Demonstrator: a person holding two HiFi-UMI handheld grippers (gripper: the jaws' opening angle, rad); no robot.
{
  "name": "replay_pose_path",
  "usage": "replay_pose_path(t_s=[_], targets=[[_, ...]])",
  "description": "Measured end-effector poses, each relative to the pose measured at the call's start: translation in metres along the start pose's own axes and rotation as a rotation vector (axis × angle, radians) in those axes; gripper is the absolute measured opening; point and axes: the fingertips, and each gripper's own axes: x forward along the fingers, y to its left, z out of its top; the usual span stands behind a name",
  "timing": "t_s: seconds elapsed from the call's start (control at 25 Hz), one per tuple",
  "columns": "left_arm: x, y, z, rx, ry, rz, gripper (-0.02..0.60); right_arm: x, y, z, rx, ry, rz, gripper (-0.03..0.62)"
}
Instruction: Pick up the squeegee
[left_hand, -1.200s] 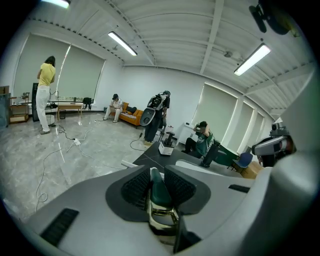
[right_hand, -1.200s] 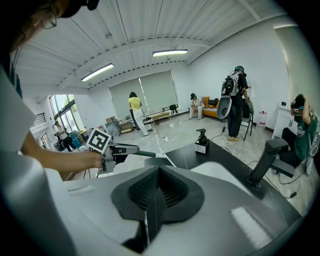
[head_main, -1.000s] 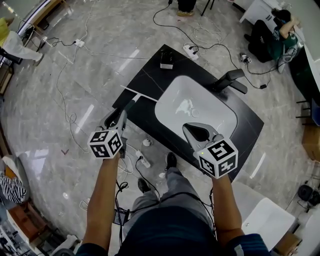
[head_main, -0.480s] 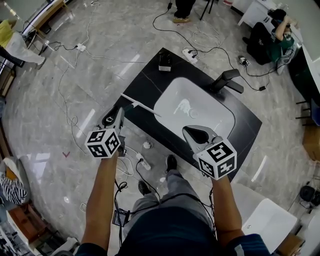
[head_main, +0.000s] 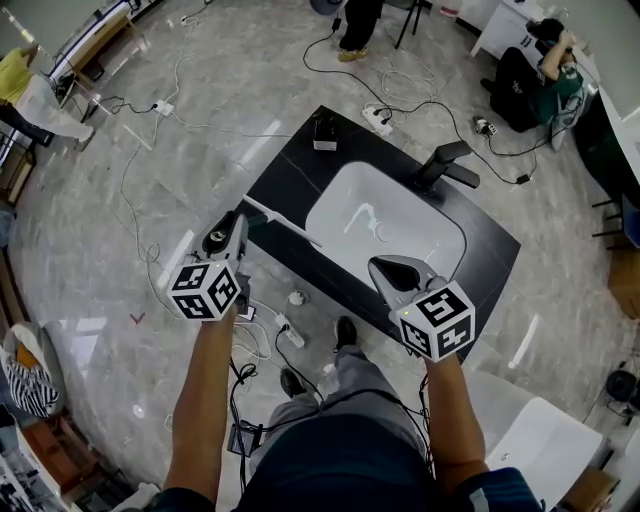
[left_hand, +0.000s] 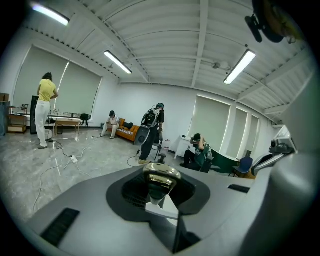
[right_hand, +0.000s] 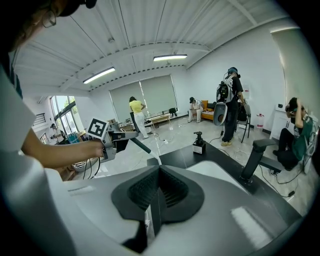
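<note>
The squeegee has a dark green handle and a long white blade, and it hangs in the air over the left corner of the black counter. My left gripper is shut on its handle. In the left gripper view the handle's brass-coloured end sits clamped between the dark pads of the left gripper. In the right gripper view the squeegee sticks out from the left gripper. My right gripper hovers over the counter's near edge, beside the basin. Its jaws are shut with nothing between them.
A white sink basin is set in the counter, with a black faucet at its far side and a soap dispenser at the far corner. Cables and power strips lie on the floor. Several people stand or sit around the room.
My left gripper has risen with the squeegee, lifting it off the counter's left corner. The right gripper has barely shifted.
</note>
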Motion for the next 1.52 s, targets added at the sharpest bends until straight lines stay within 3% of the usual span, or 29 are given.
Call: replay_pose_path(t_s=[0.64, 1.52], targets=[[-0.095, -0.034, 0.086, 0.067, -0.171, -0.058, 0.081, -0.038, 0.044, 0.043, -0.06, -0.091, -0.009, 0.011], [-0.239, -0.03, 0.145, 0.148, -0.303, -0.071, 0.08, -0.075, 0.14, 0.104, -0.184, -0.209, 0.021, 0.011]])
